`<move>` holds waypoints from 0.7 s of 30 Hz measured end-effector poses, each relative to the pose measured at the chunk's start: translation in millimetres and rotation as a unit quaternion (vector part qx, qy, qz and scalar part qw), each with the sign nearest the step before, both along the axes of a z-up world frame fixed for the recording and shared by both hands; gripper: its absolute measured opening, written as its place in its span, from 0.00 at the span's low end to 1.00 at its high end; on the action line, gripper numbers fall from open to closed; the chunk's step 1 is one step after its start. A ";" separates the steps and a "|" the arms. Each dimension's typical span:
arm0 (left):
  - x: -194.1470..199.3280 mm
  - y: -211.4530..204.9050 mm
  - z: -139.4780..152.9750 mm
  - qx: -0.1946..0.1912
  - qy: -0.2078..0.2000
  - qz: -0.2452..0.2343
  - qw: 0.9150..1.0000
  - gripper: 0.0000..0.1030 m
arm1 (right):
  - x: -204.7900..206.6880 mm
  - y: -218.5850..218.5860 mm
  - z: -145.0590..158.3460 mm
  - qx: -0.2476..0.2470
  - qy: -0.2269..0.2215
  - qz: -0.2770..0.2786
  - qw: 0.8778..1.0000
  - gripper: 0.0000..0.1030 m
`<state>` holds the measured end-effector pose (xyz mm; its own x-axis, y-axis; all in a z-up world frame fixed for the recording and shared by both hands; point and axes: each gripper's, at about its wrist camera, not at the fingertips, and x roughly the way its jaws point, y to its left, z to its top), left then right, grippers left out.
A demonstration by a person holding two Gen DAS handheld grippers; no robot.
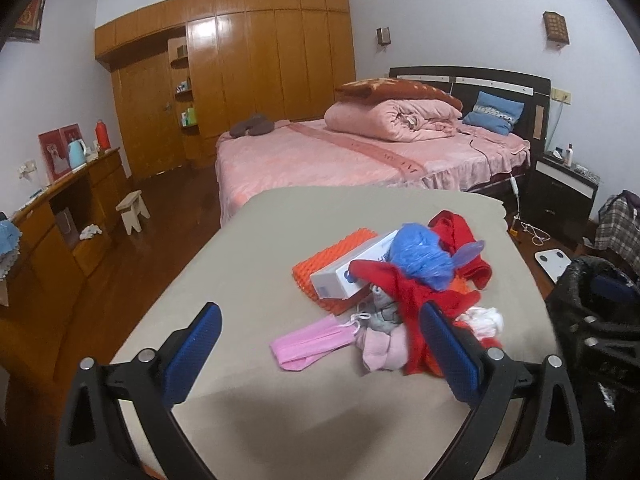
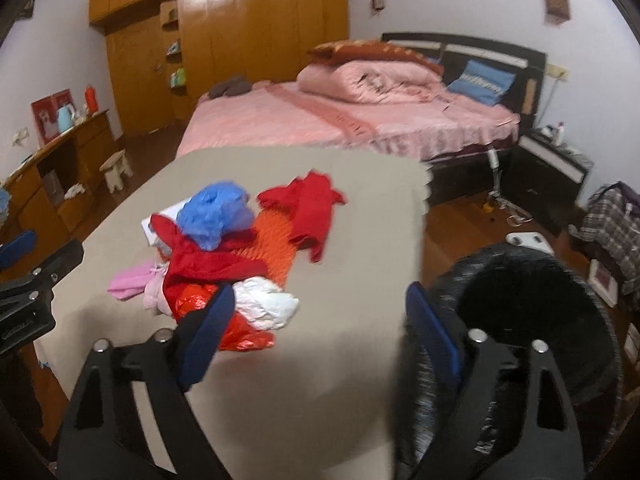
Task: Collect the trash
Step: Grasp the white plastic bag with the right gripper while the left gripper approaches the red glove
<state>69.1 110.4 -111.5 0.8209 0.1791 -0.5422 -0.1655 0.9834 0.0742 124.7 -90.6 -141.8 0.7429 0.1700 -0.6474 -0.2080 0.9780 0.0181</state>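
We see the trash as one loose heap on a beige-covered table [image 1: 248, 248], sitting right of centre in the left wrist view. Going left to right across it: a pink face mask [image 1: 310, 343] lies flat at the lower left edge of the heap; above it an orange bumpy foam sheet [image 1: 334, 257] lies under a white carton [image 1: 352, 276]; a crumpled blue plastic bag [image 1: 420, 254] sits on top, with red fabric [image 1: 404, 294] draped beneath and beyond it; a white crumpled wad [image 1: 486, 320] closes the right edge. Our left gripper [image 1: 320, 350] hangs over the near side of the heap with its blue pads [image 1: 196, 356] spread wide and nothing between them pressed. In the right wrist view the same heap sits left of centre, with shiny red-orange plastic wrap [image 2: 240, 328] at its near edge. Our right gripper [image 2: 320, 340] stands wide apart too, gripping nothing, its left pad over that wrap. At lower right a black-lined trash bin [image 2: 532, 304] stands beside the table.
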 end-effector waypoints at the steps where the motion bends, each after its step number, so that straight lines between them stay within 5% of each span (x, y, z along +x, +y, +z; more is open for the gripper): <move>1: 3.4 1.9 -3.5 -0.002 0.002 0.000 1.000 0.94 | 5.0 4.1 -5.9 -0.003 0.005 0.002 1.000 0.80; 15: 26.3 13.9 -29.5 -0.018 0.024 0.003 1.000 0.94 | 44.3 37.0 -57.5 -0.016 0.057 0.040 0.997 0.76; 17: 27.5 14.4 -30.9 -0.020 0.025 0.004 0.999 0.94 | 46.4 40.1 -61.8 -0.015 0.067 0.050 0.996 0.69; 21: 29.4 14.4 -32.8 -0.025 0.028 0.001 0.999 0.94 | 53.4 42.3 -68.3 0.016 0.093 0.082 0.992 0.40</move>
